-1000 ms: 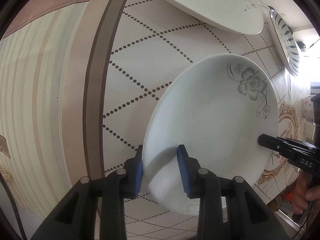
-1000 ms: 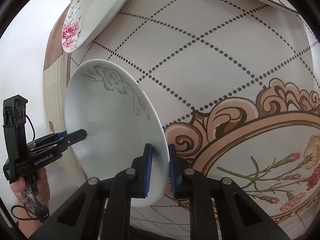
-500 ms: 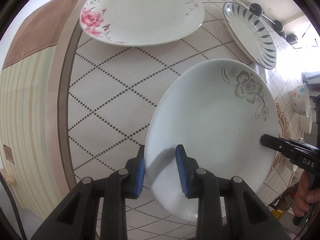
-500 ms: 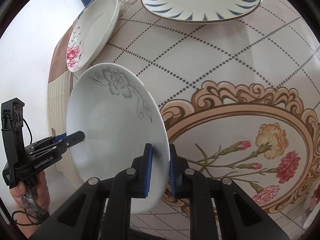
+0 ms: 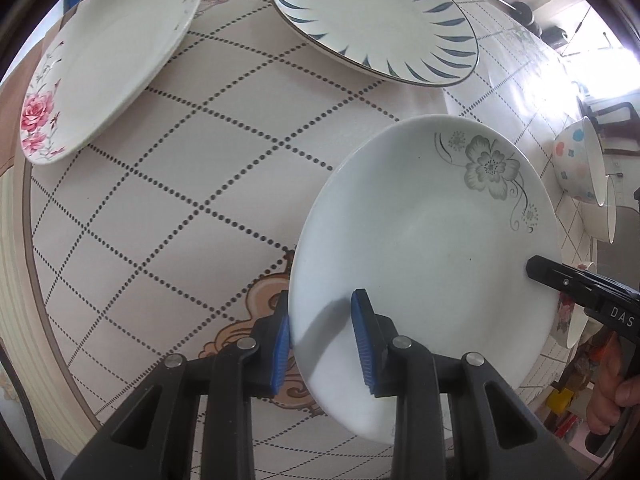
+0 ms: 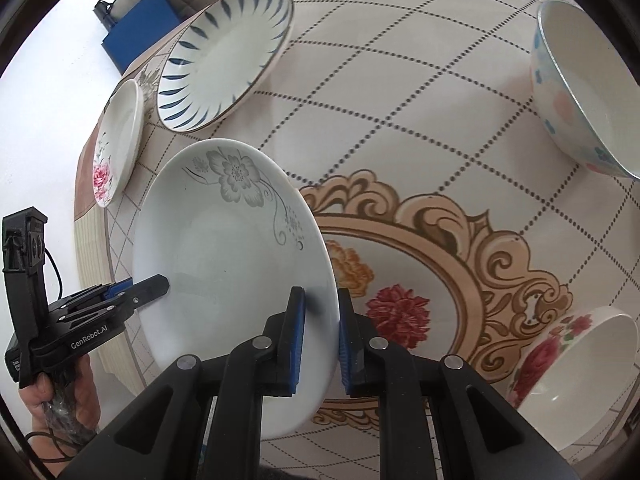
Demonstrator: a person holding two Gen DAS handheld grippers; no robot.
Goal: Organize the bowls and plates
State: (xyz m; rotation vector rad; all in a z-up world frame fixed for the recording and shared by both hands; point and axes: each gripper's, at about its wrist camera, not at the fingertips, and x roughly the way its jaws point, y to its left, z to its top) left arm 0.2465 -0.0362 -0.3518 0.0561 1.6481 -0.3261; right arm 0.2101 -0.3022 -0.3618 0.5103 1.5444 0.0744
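A white plate with a grey flower [image 5: 432, 232] [image 6: 224, 248] hangs tilted above the table, held at two opposite rims. My left gripper [image 5: 320, 312] is shut on its near rim, one blue pad under the plate and one on its face. My right gripper [image 6: 320, 296] is shut on the other rim in the same way. Each wrist view shows the other gripper clamped on the far rim: the right gripper [image 5: 536, 270] and the left gripper [image 6: 156, 282], both with a hand behind them.
On the patterned tablecloth [image 5: 200, 200] lie a blue-striped plate [image 5: 376, 20] [image 6: 224, 56] and a pink-rose plate [image 5: 108, 52] [image 6: 118, 144]. A pastel-dotted bowl [image 6: 580, 92] [image 5: 576, 164] and a rose bowl [image 6: 576, 368] stand to the right. The table edge runs along the left.
Both grippers have carried the plate from the table's edge toward the floral medallion in its middle. The blue-striped plate and the bowls have come into view. Both grips look the same.
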